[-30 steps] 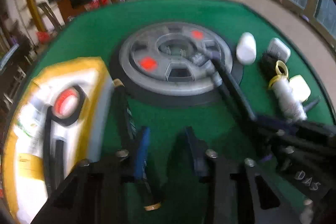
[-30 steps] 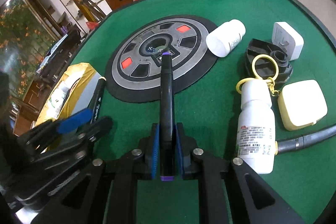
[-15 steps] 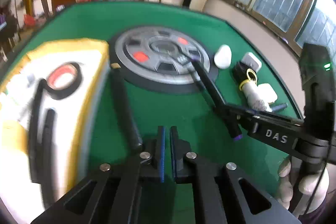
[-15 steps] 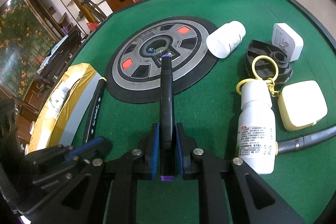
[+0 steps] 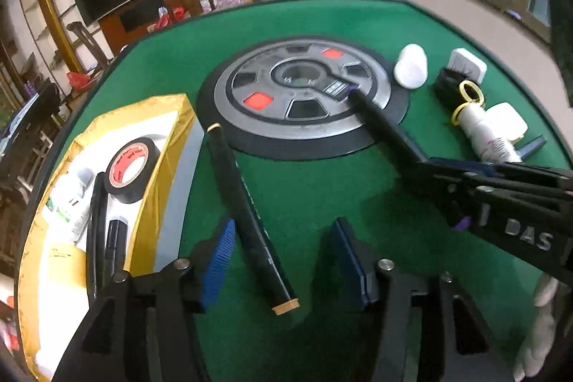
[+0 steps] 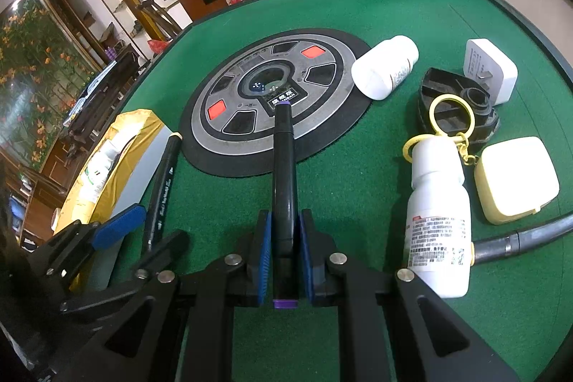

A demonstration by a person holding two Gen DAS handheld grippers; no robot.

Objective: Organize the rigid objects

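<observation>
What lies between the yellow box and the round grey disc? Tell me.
One black pen with tan end caps lies on the green felt between the yellow box and the round grey disc; the left wrist view shows it, between the open left tool's pads.

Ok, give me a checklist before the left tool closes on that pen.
1. Left tool open: ok, its jaws have just been opening.
2. Pen between the pads: ok, lying on the felt, no pad pressing it.
3. Pen centred: not ok, it sits close to the left pad.
4. Right tool shut on marker: ok.
5. Right tool clear of the pen: ok, apart.
6. Room in box beside tape: cannot tell.
</observation>
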